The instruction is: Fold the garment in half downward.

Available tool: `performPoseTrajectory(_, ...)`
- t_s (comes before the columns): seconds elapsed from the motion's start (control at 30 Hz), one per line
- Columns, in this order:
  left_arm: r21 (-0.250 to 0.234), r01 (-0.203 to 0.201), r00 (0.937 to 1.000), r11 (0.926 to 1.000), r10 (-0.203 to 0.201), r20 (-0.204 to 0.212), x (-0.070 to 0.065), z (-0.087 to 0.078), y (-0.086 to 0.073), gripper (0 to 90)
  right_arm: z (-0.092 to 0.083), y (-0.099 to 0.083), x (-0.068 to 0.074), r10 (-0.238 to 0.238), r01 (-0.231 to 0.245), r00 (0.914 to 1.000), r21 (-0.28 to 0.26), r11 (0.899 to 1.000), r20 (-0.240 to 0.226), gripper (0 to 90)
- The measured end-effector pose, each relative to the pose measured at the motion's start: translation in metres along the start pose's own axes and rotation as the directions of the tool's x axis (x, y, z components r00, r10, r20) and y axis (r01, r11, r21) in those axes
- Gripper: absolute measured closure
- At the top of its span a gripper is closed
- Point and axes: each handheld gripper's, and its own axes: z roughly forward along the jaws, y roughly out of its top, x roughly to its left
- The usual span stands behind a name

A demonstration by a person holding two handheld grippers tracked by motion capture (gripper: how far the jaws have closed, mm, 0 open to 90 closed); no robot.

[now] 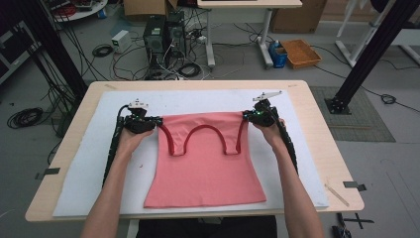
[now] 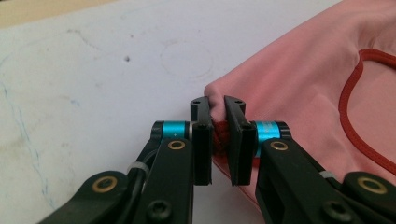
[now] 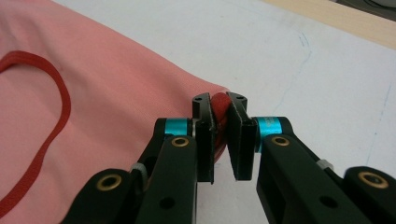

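Note:
A pink sleeveless top (image 1: 205,168) with dark red trim lies on the white mat (image 1: 99,148), its upper part folded down over the body. My left gripper (image 1: 157,122) is shut on the fold's left corner. In the left gripper view the jaws (image 2: 218,108) pinch pink cloth and red trim of the top (image 2: 299,79). At the fold's right corner my right gripper (image 1: 244,117) is shut too. The right gripper view shows that gripper (image 3: 219,105) clamping a bunched red-and-pink edge of the top (image 3: 107,93). Both corners look slightly lifted.
The mat covers most of a light wooden table (image 1: 322,148). A wooden stick (image 1: 337,194) lies near the table's front right corner. Beyond the table stand computer towers (image 1: 163,37), loose cables, a white desk leg (image 1: 210,39) and an orange tray (image 1: 300,53) on the floor.

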Motion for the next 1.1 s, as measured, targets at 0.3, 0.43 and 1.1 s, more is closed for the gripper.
performPoseTrajectory(0.3,-0.011,0.003,1.0000,0.9999,-0.003,-0.004,0.005,0.007,0.020,82.0,-0.006,0.013,-0.009,0.011,-0.011,0.9998,-0.009,1.000,0.014,83.0)
performPoseTrajectory(0.43,0.001,0.007,0.9999,1.0000,-0.007,-0.010,0.009,0.010,0.028,82.0,-0.001,0.021,-0.016,0.016,-0.016,0.9998,0.012,1.000,0.009,82.9)
performPoseTrajectory(1.1,-0.017,0.022,0.9994,0.9996,-0.021,0.025,0.017,0.013,0.039,81.6,0.006,0.033,-0.024,-0.006,0.006,0.9999,0.018,1.000,0.013,82.4)
